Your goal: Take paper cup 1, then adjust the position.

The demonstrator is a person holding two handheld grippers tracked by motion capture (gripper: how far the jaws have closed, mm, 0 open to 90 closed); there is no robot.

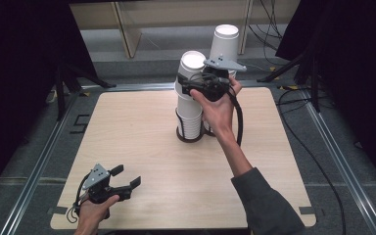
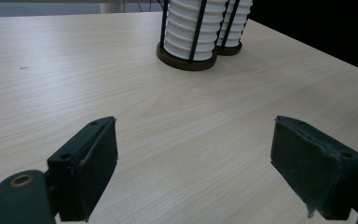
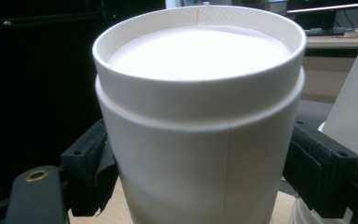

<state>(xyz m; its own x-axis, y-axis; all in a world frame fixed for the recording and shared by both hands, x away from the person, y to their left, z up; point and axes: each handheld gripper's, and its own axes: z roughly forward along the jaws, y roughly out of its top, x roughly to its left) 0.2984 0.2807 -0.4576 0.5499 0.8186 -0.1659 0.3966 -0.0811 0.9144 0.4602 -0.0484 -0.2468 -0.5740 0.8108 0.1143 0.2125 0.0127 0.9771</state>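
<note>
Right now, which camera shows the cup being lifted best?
The right gripper view: the cup looms close between the black fingers. The high view shows it small atop the left stack. The left gripper view catches just both stacks' lower parts.

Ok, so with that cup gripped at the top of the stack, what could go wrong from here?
1. The right gripper clamps the top cup of a tightly nested stack; cups beneath might come up with it.
2. The second stack stands close beside; the hand could knock it.
3. The left gripper is far off, so nothing steadies the wire holder.
</note>
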